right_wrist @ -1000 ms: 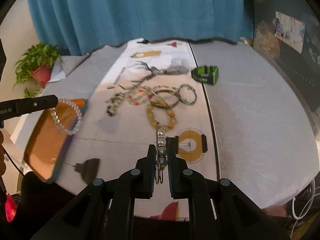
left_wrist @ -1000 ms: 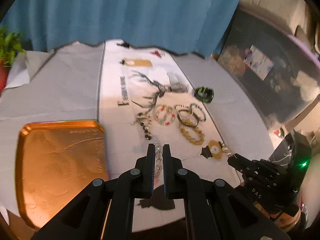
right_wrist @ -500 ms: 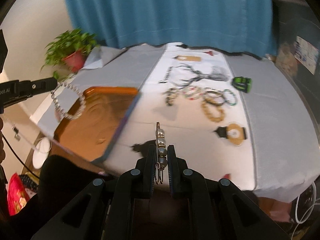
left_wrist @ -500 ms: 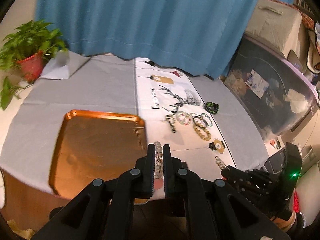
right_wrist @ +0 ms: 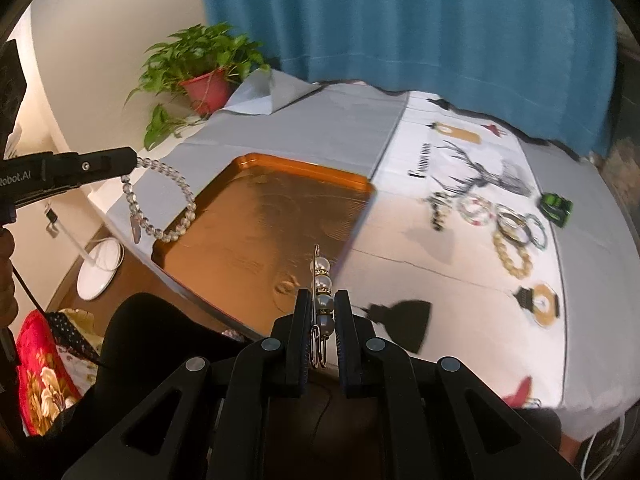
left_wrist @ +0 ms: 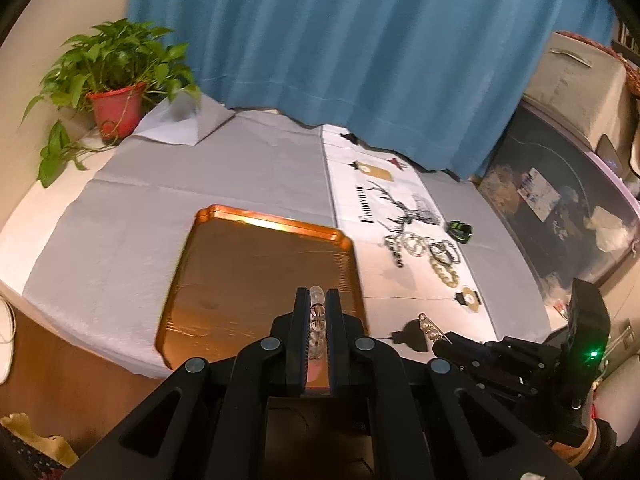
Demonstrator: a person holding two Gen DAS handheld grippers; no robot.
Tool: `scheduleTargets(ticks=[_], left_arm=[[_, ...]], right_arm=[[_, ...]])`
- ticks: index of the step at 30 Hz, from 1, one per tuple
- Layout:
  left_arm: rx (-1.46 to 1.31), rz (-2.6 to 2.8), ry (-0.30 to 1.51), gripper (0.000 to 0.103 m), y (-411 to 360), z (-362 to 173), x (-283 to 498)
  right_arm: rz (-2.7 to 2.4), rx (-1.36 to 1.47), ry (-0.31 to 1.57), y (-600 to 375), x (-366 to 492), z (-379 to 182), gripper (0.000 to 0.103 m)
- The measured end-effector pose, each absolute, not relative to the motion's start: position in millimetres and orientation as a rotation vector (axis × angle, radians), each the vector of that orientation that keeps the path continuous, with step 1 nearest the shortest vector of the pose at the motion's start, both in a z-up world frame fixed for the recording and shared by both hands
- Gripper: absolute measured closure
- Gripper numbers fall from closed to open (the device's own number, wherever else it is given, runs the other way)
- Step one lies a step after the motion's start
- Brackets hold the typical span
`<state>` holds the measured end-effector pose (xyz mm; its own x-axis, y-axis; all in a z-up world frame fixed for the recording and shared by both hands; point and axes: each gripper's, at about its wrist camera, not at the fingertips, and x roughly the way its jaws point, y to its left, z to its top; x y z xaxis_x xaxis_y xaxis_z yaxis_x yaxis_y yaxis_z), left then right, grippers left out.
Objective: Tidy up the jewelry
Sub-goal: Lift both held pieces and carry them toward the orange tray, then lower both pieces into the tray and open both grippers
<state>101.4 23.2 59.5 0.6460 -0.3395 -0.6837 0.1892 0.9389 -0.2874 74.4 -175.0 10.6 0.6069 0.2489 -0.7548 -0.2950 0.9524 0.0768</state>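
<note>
An empty copper tray (left_wrist: 224,276) (right_wrist: 256,208) lies on the grey tablecloth near the table's front edge. My left gripper (left_wrist: 317,300) is shut on a clear bead bracelet (left_wrist: 316,320), which hangs as a loop (right_wrist: 160,204) from that gripper's tip (right_wrist: 134,164) in the right wrist view, over the tray's near left corner. My right gripper (right_wrist: 322,300) is shut on a pearl brooch pin (right_wrist: 322,280), seen also from the left wrist (left_wrist: 430,326), above the tray's near right edge. Several bracelets (left_wrist: 432,254) (right_wrist: 504,232) lie on the white runner to the right.
A potted plant (left_wrist: 114,92) (right_wrist: 204,68) stands at the table's far left corner before a blue curtain. A small green-and-black object (left_wrist: 460,231) (right_wrist: 556,206) sits beside the bracelets. A folded grey cloth (left_wrist: 180,124) lies near the plant. The table's front edge drops off just below the tray.
Both grippers have swung left from the runner to the tray, each keeping its piece. The tray now fills the middle of both views and the bracelet pile has slid right.
</note>
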Motion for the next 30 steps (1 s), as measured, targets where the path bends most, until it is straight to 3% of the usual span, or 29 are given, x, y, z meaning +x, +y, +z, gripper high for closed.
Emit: scheduleTargets(ticks=[30], left_arm=[[-0.177, -0.224, 0.956, 0.098, 53, -31, 205]], right_arm=[[0.327, -0.14, 0.968, -89, 191, -50, 0.091]])
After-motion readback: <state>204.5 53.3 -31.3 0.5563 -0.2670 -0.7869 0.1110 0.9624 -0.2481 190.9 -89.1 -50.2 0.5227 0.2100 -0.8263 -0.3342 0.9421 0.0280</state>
